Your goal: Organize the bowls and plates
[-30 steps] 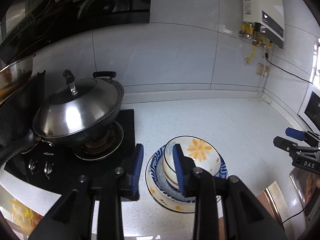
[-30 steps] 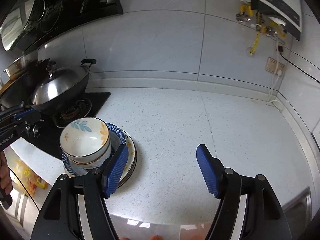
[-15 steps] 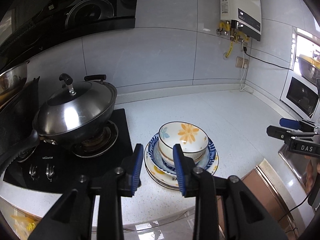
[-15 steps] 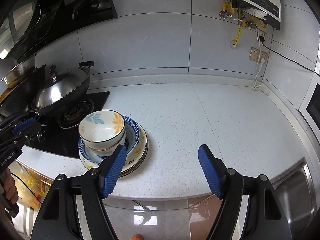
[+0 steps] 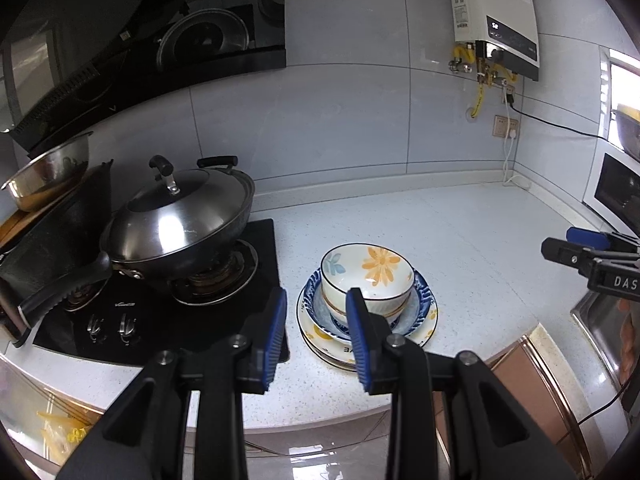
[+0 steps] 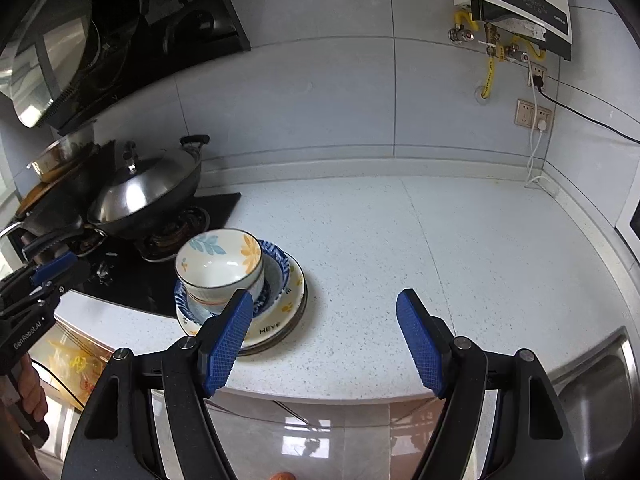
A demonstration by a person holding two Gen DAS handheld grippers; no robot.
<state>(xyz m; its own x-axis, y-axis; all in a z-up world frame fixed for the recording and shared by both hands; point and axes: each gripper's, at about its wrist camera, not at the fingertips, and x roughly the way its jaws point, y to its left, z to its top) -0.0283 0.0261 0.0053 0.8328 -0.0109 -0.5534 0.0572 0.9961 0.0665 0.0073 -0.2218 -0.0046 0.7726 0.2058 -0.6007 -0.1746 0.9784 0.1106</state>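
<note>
The bowl (image 5: 366,276) sat stacked just beyond empty, narrowly parted left gripper (image 5: 316,336); right gripper (image 6: 324,336) gaped wide, empty; rim best pinched squarely.

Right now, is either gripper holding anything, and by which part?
Nothing is held. The left gripper and right gripper are both open and empty, short of the floral bowl stacked on the plates.

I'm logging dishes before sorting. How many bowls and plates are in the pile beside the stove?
Bowls: 2, one nested in the other
Plates: 2 showing, a blue plate on a white plate
Total: 4; any more underneath can't be told.
</note>
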